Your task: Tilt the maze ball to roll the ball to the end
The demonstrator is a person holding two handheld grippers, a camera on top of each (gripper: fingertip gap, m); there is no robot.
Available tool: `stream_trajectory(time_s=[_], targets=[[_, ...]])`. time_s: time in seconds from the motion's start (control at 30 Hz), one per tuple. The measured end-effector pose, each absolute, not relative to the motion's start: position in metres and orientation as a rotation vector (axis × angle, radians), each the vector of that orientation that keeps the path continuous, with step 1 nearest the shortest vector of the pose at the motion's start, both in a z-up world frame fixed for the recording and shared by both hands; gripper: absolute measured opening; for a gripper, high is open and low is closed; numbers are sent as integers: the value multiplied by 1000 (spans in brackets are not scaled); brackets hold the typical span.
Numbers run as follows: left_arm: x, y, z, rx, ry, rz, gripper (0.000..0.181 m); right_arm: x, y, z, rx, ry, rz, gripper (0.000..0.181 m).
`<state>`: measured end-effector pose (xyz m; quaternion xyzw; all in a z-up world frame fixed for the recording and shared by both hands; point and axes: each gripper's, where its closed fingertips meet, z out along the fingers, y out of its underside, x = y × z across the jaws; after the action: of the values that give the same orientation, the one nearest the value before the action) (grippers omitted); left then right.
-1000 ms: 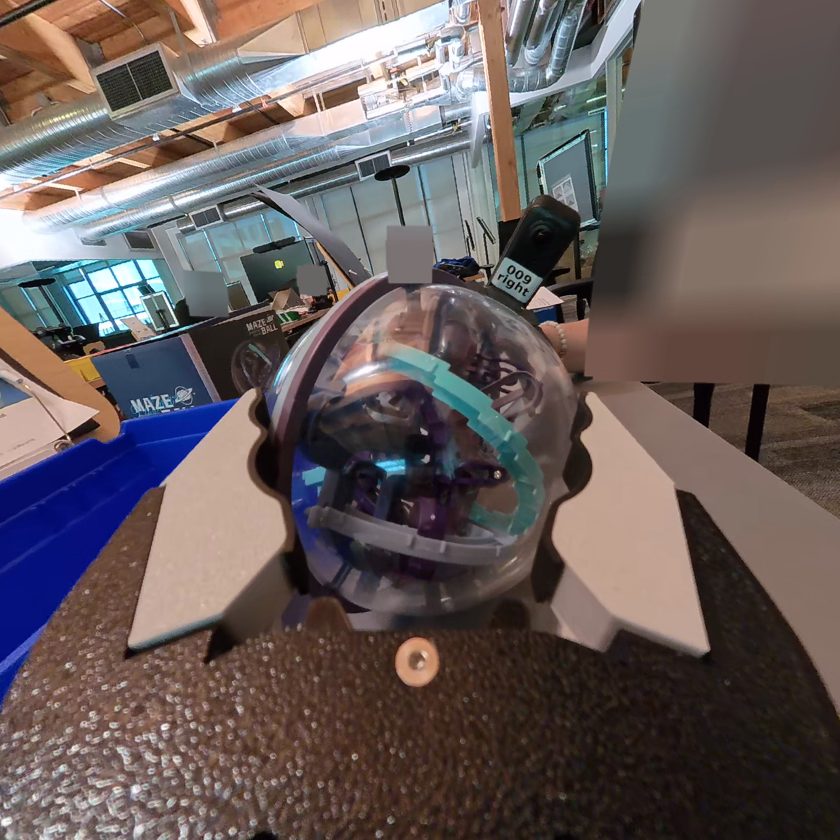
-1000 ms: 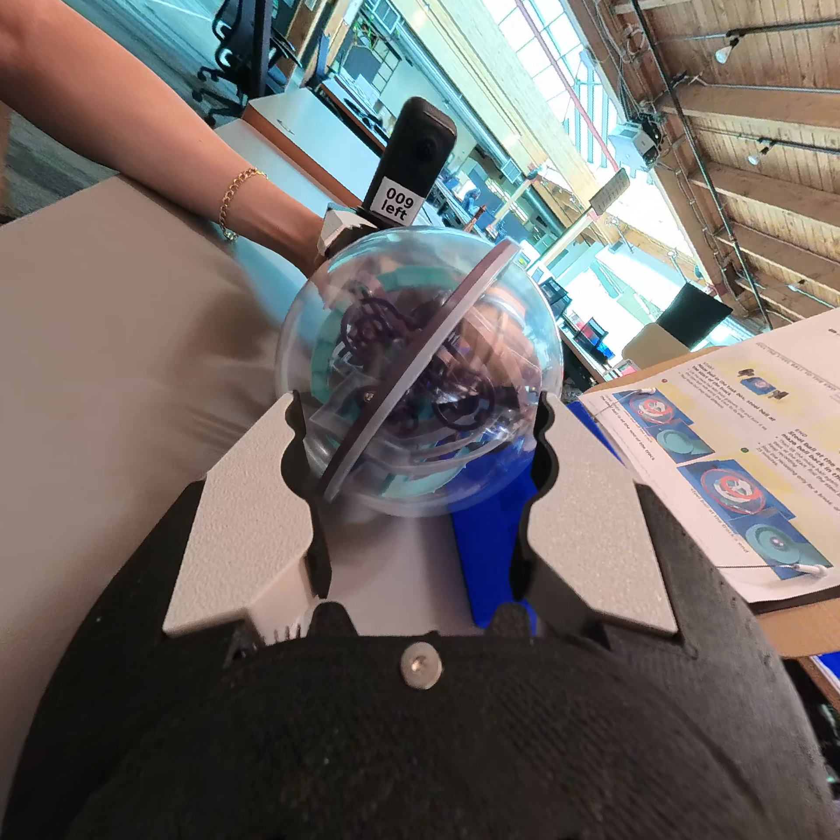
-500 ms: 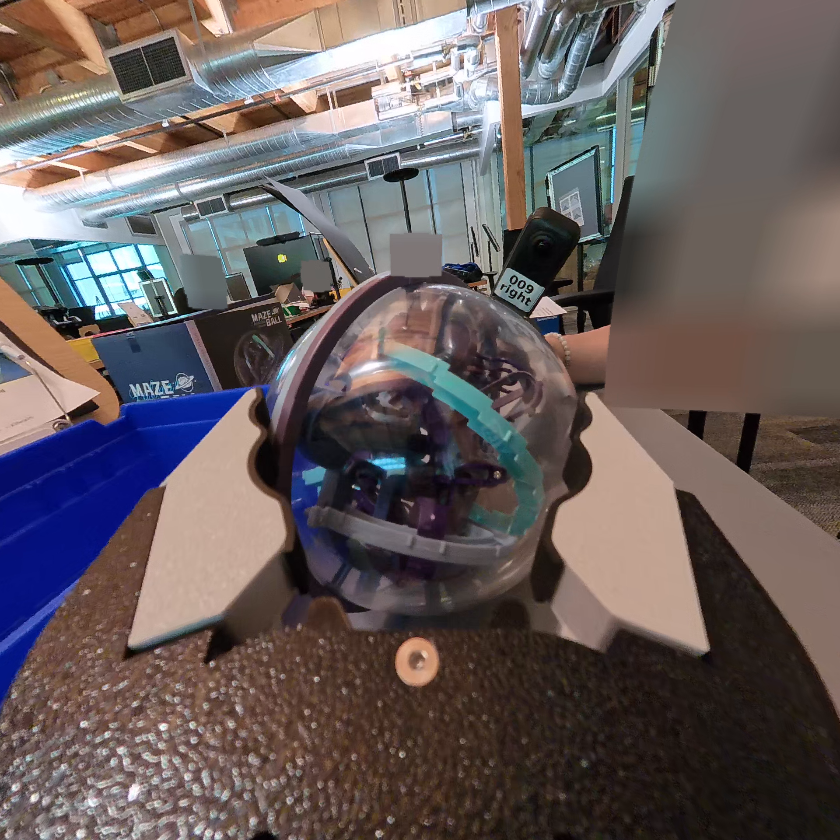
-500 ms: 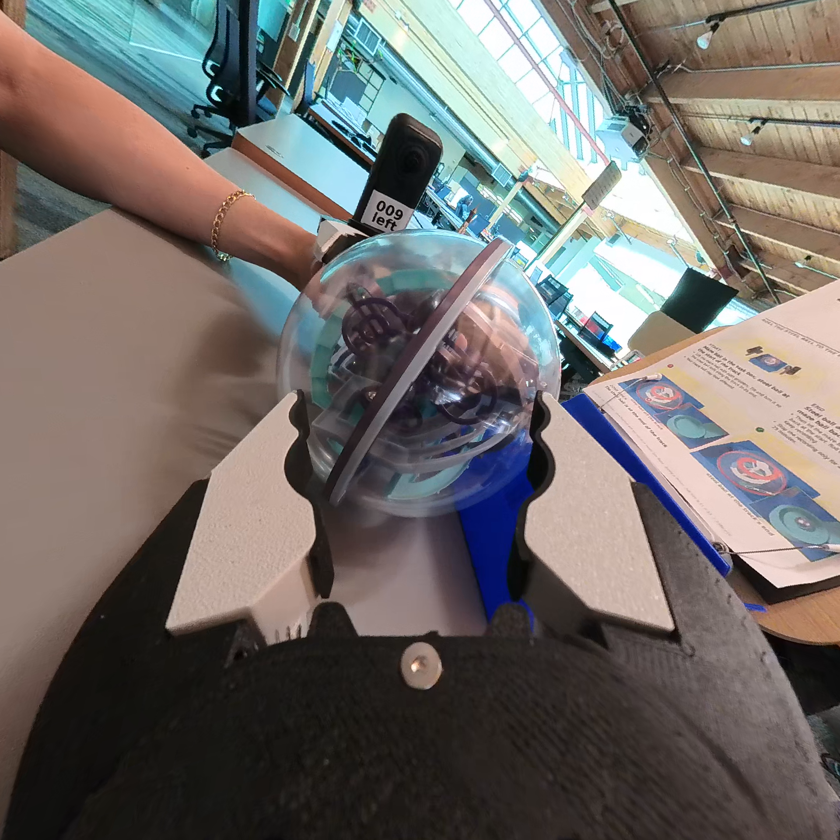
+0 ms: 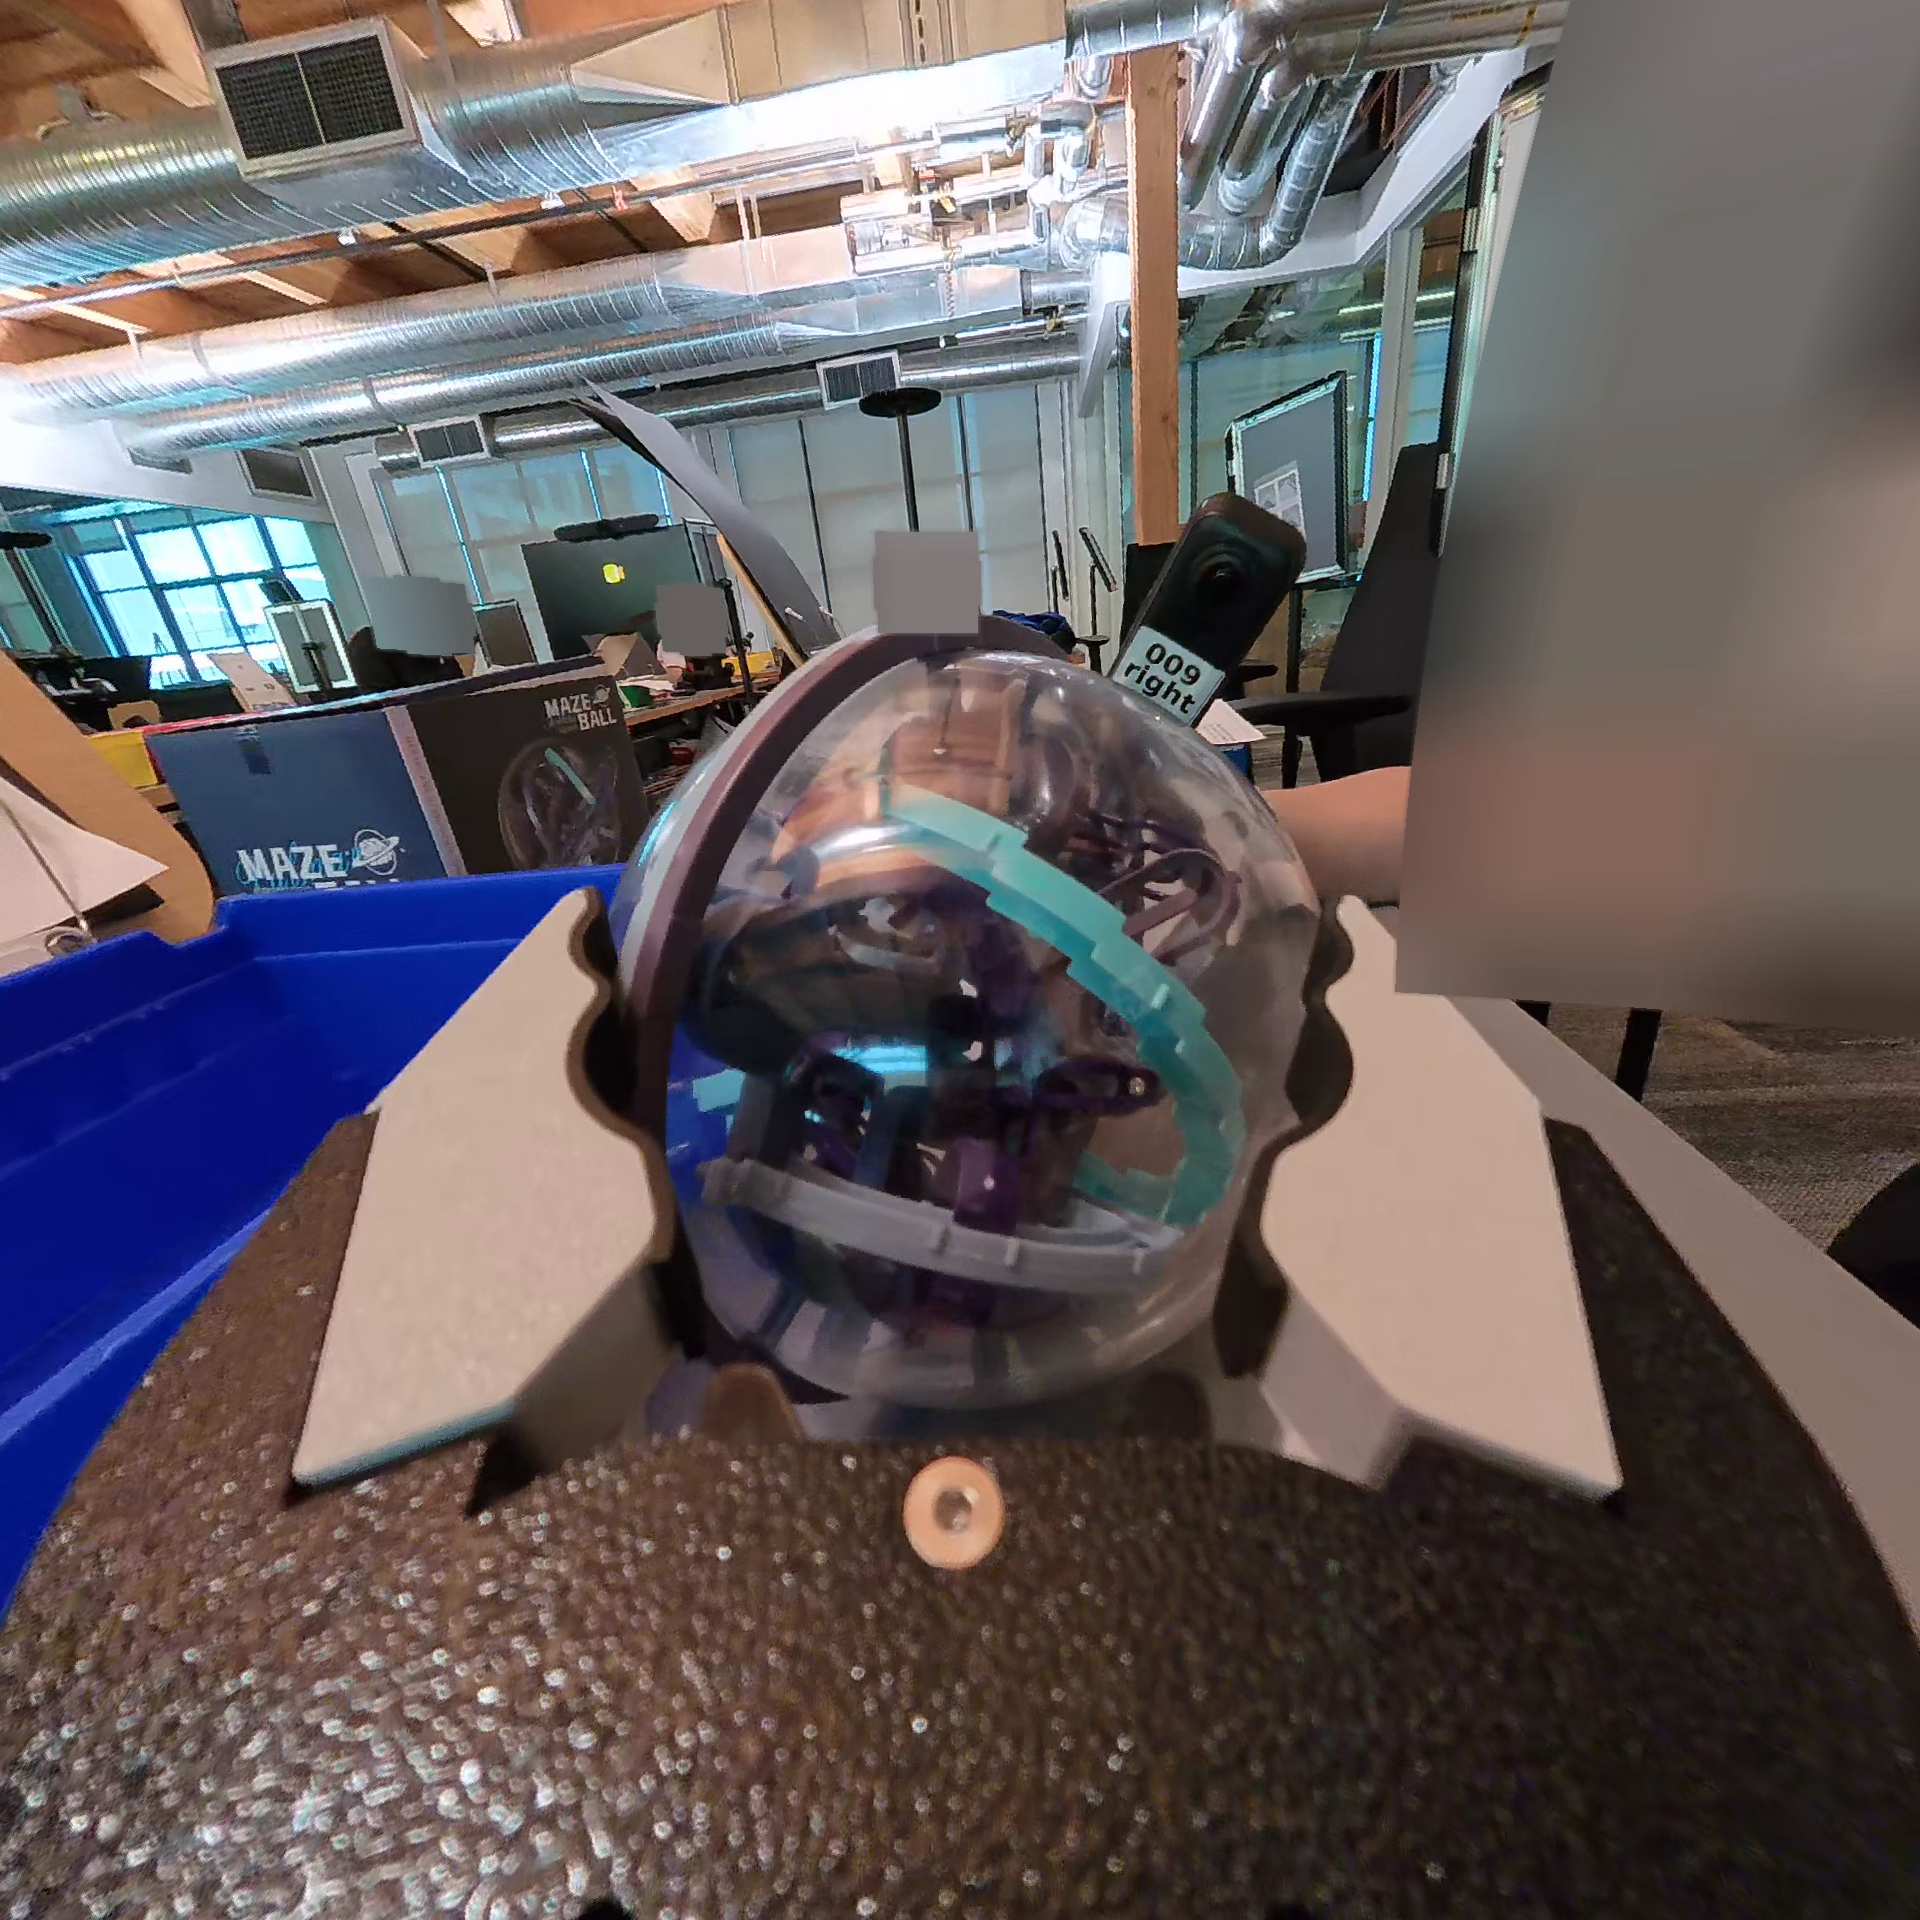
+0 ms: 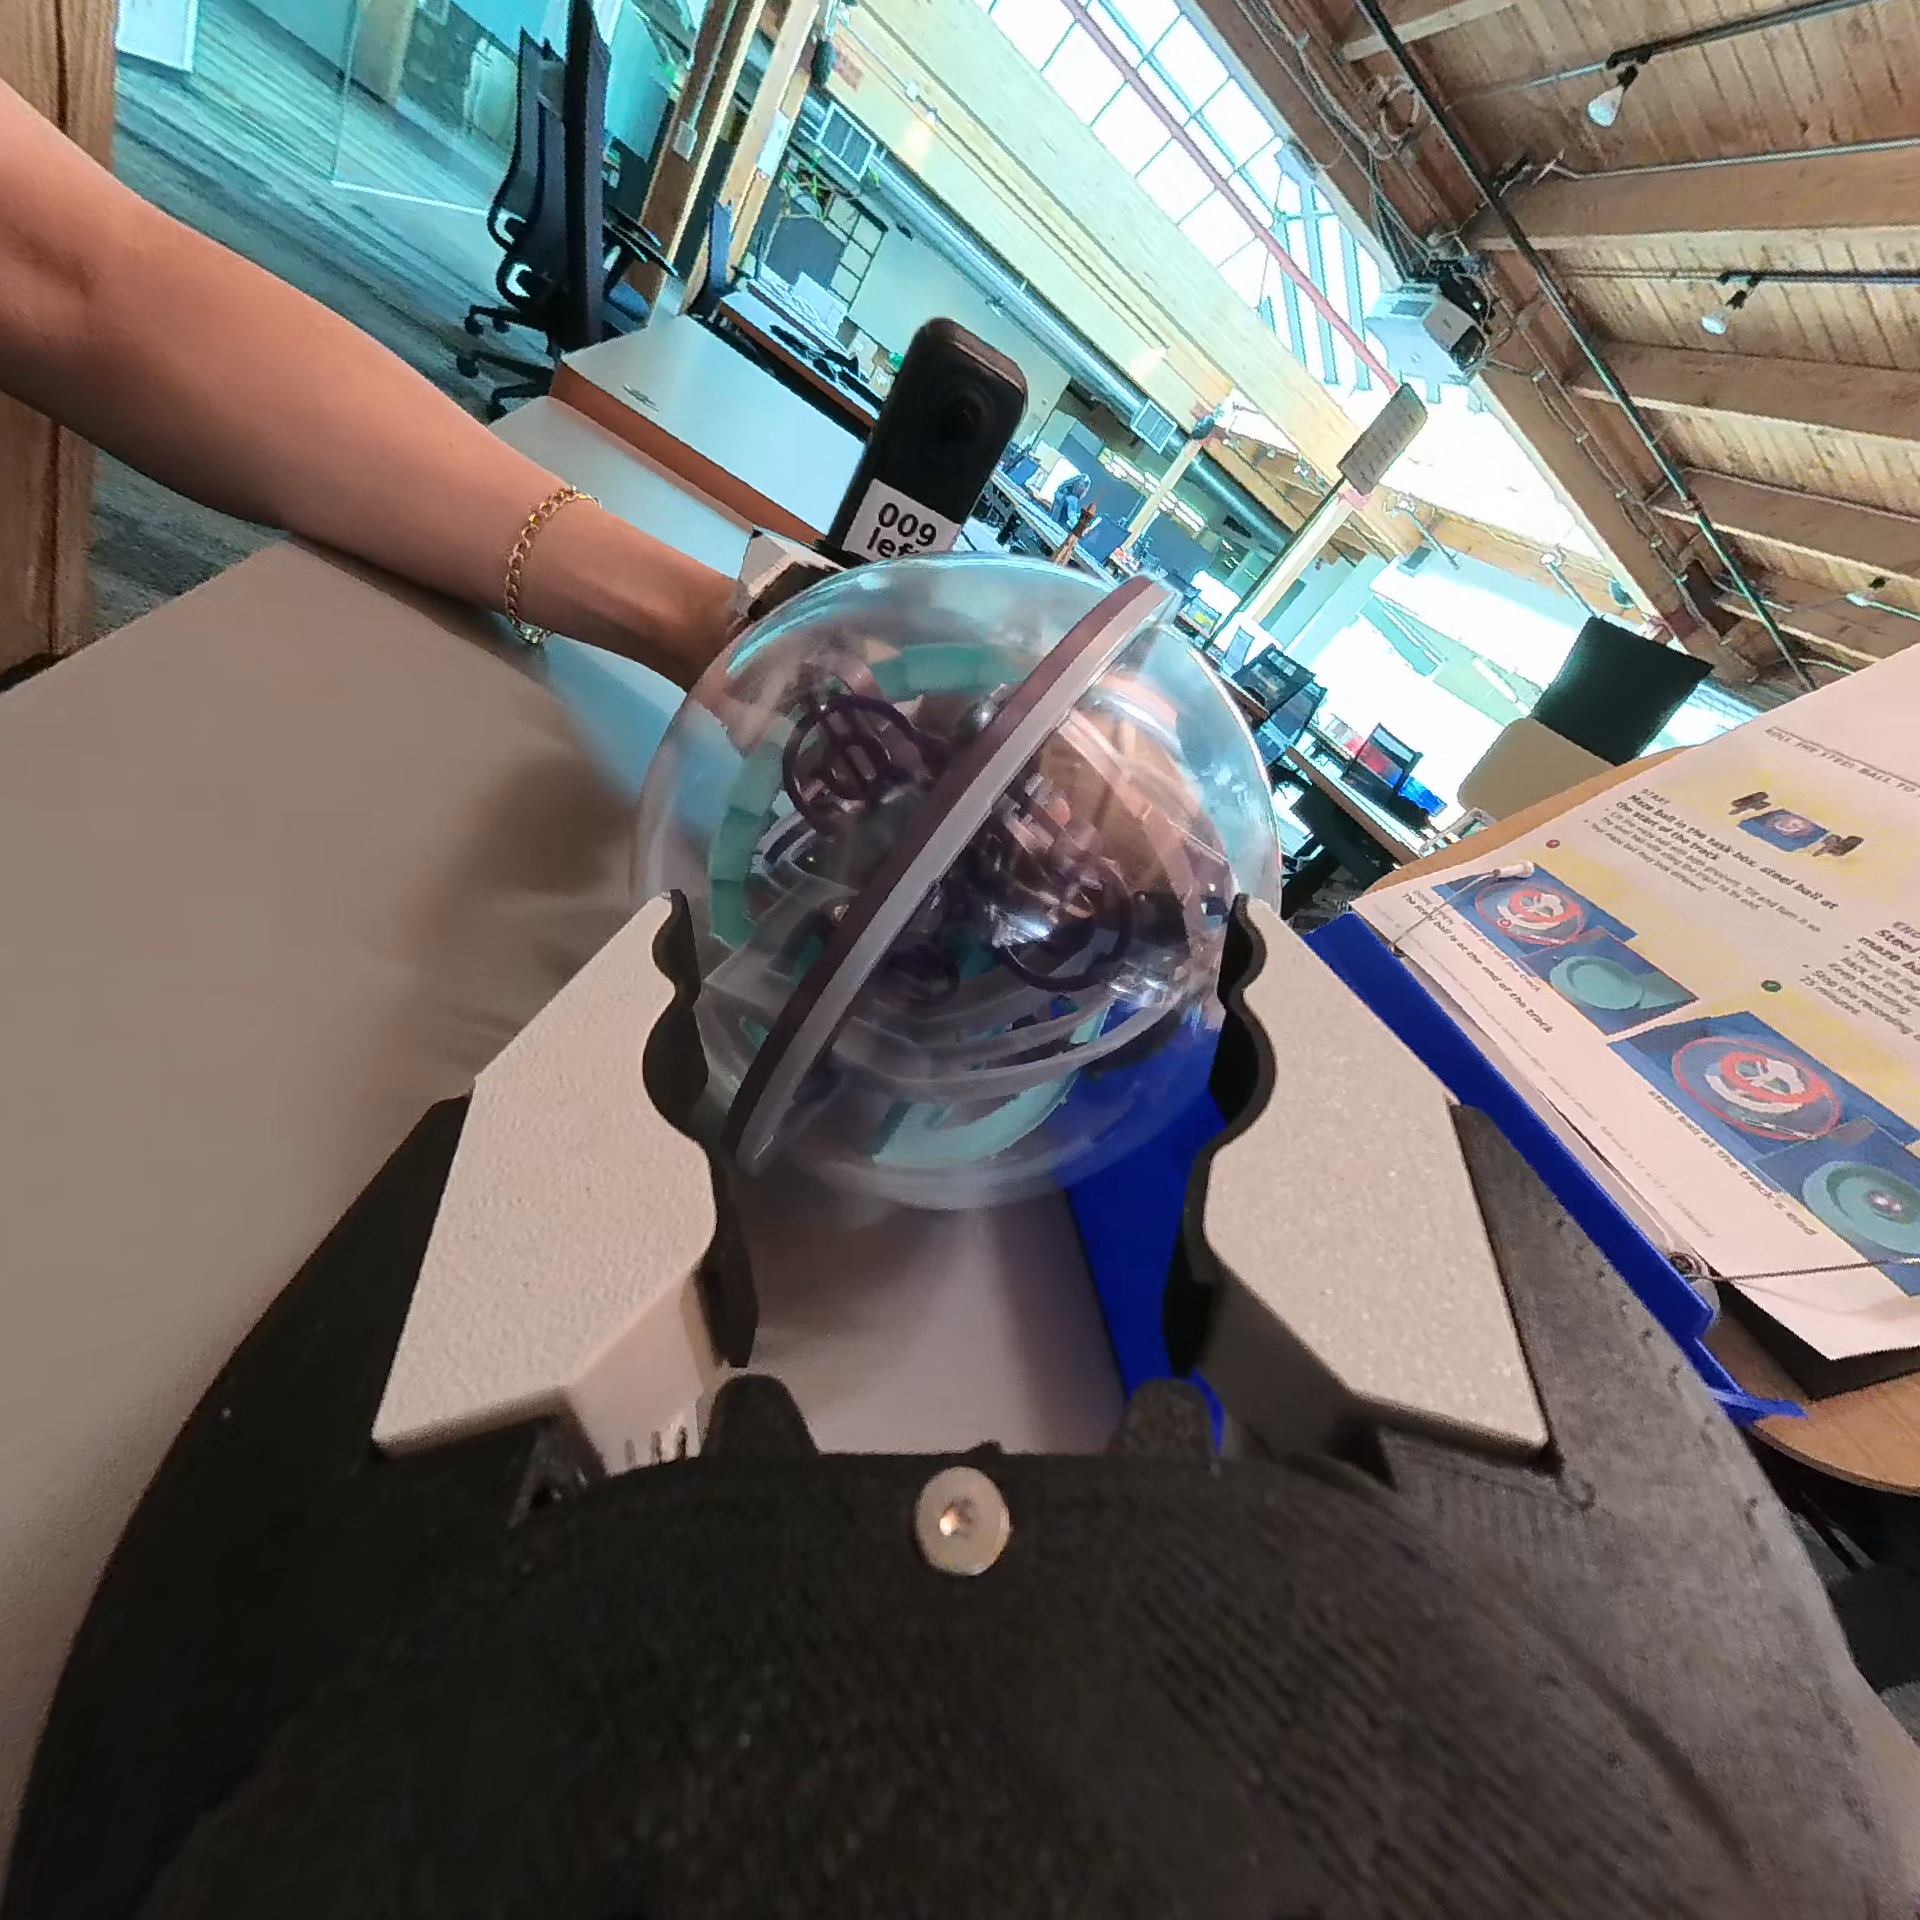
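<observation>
A grey counter (image 6: 260, 831) is carrying a blue bin (image 5: 156, 1039) in an open office under wooden beams and silver ducts. A dark printed box (image 5: 416, 790) and an illustrated sheet (image 6: 1662, 987) are bearing writing. Both the left tongs (image 5: 961, 1091) and right tongs (image 6: 951, 1039) are clamping the clear maze ball (image 5: 935, 1039) between them above the counter.

maze ball (image 5: 956, 1039): clear glossy plastic shell; matt purple rim band; teal, grey & purple plastic tracks inside
left tongs (image 5: 956, 1049): fingers matt grey, fine-grained; wavy inner pads dark; body black, pebbly w/ sparkle; metal screw
right tongs (image 6: 951, 1049): same grey matt fingers; body black, rough
bin (image 5: 156, 1039): blue plastic, smooth, semi-gloss
surface (image 6: 260, 831): grey, smooth, matt
sheet (image 6: 1662, 987): printed paper
</observation>
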<state>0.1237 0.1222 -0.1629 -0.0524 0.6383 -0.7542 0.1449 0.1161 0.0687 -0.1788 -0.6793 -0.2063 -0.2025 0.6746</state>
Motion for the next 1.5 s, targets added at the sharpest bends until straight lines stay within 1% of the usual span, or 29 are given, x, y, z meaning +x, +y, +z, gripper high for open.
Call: stream_trajectory(time_s=[0.57,1.5], targets=[[121,117,-162,-233,1899,-2282,126,106,68,-170,-1489,-459,-382,102],[118,113,-162,-324,1967,-2395,126,94,69,-161,-1425,-465,-327,102]])
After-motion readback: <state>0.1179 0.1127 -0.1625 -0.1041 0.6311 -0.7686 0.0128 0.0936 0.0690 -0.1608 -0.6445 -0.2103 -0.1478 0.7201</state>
